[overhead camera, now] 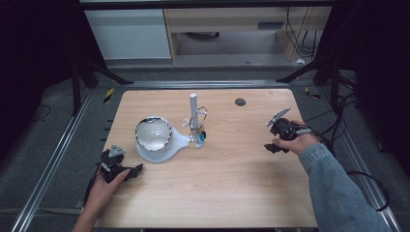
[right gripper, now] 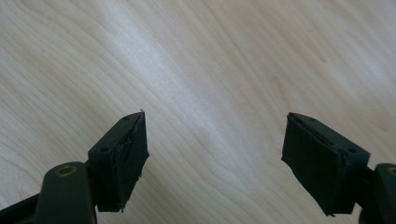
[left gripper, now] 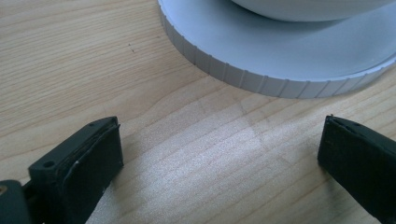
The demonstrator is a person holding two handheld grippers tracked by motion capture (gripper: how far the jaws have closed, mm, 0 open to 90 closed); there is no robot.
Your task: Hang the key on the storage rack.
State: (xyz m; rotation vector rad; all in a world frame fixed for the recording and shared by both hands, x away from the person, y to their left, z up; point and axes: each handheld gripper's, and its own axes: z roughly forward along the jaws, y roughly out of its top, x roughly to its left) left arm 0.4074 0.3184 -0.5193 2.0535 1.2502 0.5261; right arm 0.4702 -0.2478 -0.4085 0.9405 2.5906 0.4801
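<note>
- Two hand-held grippers are seen at the desk [overhead camera: 232,193]: the left hand-held gripper [overhead camera: 137,170] at the lower left of the high view, the right hand-held gripper [overhead camera: 270,146] at the right, well apart from the stand.
- Both are spread, with nothing between the jaws; bare pale wood grain is seen between them in each gripper view.
- A white stand [overhead camera: 162,150] is placed at centre left of the high view, just beside the left hand-held gripper; its round base has a ribbed edge [left gripper: 261,84].
- A glossy white bowl [overhead camera: 153,134] is carried on that base, and a slim white post [overhead camera: 193,108] with a metal ring and small trinkets [overhead camera: 198,126] rises at its right.
- An approach is judged to be in hand, nothing yet grasped.
- Next, a closing-in on the stand is judged necessary, with jaws aligned to what is to be gripped.
</note>
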